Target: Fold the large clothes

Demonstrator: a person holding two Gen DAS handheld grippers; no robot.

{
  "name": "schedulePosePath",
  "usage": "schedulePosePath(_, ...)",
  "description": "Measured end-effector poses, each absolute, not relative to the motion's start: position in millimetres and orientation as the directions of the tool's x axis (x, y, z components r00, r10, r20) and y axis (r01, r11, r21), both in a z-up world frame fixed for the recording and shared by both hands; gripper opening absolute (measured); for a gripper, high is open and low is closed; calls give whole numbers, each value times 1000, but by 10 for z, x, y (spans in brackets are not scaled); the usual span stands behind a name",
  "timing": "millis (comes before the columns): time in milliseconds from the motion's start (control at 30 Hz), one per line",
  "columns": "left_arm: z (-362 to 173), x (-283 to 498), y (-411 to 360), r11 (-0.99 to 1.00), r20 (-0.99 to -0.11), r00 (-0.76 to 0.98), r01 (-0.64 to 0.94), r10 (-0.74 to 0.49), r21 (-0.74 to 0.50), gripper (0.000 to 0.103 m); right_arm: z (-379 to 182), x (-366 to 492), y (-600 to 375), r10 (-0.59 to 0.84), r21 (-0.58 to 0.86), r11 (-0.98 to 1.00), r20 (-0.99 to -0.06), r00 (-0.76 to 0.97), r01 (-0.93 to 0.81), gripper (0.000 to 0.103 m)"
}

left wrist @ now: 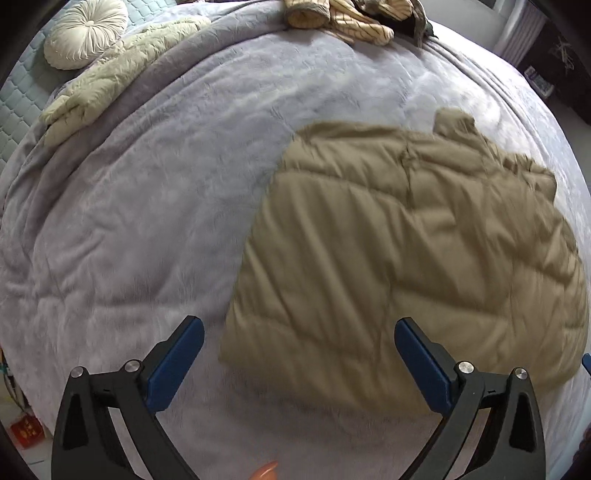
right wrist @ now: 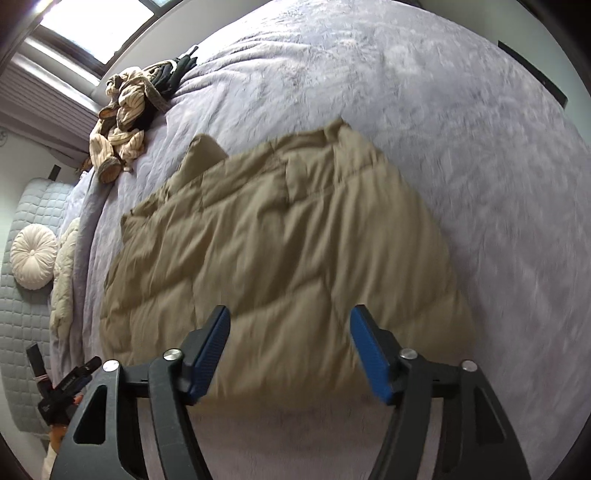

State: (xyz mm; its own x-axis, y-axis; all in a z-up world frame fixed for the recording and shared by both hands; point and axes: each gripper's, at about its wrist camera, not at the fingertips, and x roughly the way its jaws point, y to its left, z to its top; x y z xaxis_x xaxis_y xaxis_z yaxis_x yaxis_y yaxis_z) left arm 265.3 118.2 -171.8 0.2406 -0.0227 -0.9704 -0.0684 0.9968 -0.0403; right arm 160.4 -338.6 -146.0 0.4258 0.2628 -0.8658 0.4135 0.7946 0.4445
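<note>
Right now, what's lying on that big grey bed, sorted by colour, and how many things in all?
Tan: 1, the folded puffer jacket
Cream: 2, the round cushion and the quilted throw
Striped beige: 1, the crumpled clothes heap, with dark pieces mixed in that I can't separate
Total: 4

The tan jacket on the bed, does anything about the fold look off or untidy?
Mostly neat: the jacket lies flat on the blanket. One flap pokes out past its far edge, so that side is uneven. Both grippers are open, holding nothing.
</note>
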Motion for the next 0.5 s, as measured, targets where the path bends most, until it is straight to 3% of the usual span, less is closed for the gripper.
schedulePosePath(133,-1758,2459,1151,996,-975,216,-55,-51,-64,103,-1529,1407,-3287,310,479,769,-858,409,423,72)
schedulePosePath(200,-1794,2377,1134,998,-977,213,-48,-19,-30,103,-1583,1315,-3243,332,495,756,-854,401,428,86)
schedulePosePath(267,-1836,2308,1154,998,-977,214,-55,16,4,103,-1634,1225,-3200,352,521,736,-840,412,432,89)
schedulePosePath(333,-1901,2241,1212,997,-981,195,-75,7,-8,103,-1693,1176,-3140,384,542,720,-831,402,433,102)
schedulePosePath(433,-1977,2162,1286,995,-985,174,-91,-20,-36,103,-1819,1133,-3035,445,592,678,-803,397,436,103)
schedulePosePath(500,-2020,2119,1310,989,-982,160,-88,-102,-117,103,-1930,1123,-2960,503,632,638,-774,384,440,103)
